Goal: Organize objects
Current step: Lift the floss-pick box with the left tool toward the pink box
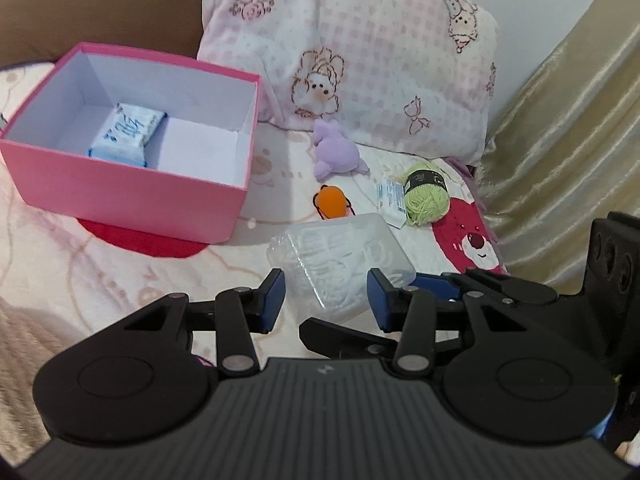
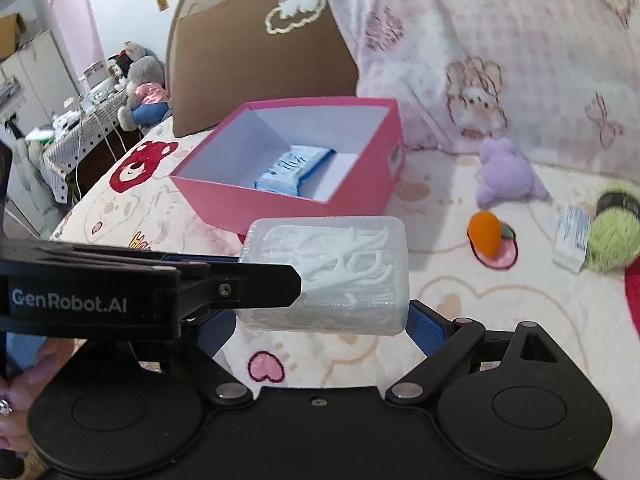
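A clear plastic box of white floss picks (image 2: 332, 276) is held between the blue pads of my right gripper (image 2: 320, 320), above the bed. In the left wrist view the same box (image 1: 340, 258) lies between and just beyond the pads of my left gripper (image 1: 326, 300), which stands open around its near end. The pink box (image 1: 132, 152) sits open to the left with a blue tissue pack (image 1: 128, 132) inside; it also shows in the right wrist view (image 2: 296, 160).
On the bedsheet lie a purple plush (image 1: 338, 152), an orange carrot toy (image 1: 332, 202), a green yarn ball (image 1: 426, 194) and a small white packet (image 1: 390, 196). A pink pillow (image 1: 360, 48) and a brown cushion (image 2: 256, 52) stand behind. A gold curtain (image 1: 568, 140) hangs to the right.
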{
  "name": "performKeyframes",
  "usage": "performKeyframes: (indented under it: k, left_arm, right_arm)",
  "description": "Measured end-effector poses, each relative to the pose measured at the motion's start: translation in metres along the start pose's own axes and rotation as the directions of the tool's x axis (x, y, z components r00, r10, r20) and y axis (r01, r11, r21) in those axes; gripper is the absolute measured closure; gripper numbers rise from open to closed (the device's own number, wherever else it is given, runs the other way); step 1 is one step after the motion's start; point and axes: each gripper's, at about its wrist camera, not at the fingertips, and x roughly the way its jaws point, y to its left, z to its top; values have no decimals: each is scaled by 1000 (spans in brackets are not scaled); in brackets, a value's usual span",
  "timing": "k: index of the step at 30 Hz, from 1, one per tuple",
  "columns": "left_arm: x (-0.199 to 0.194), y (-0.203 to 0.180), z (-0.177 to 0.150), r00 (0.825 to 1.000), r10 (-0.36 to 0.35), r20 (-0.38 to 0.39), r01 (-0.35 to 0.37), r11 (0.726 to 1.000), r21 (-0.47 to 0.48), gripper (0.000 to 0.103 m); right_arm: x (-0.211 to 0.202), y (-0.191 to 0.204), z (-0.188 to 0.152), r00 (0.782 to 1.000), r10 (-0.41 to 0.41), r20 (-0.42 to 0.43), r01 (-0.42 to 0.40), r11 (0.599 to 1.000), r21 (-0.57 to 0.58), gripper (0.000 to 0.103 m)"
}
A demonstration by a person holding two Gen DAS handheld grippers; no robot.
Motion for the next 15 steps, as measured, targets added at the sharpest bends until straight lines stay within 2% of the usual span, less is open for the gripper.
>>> performKeyframes:
  k: [10, 15]
  left_arm:
    - [-39, -8, 11, 997, 71, 38, -74, 993, 94, 59]
    - [-53, -2, 18, 995, 81, 53, -86, 991, 99, 59]
  right_arm:
    - [-13, 53, 18, 993, -105, 53, 112, 980, -166, 10]
    - [-14, 68, 26, 992, -110, 68, 121, 974, -191, 10]
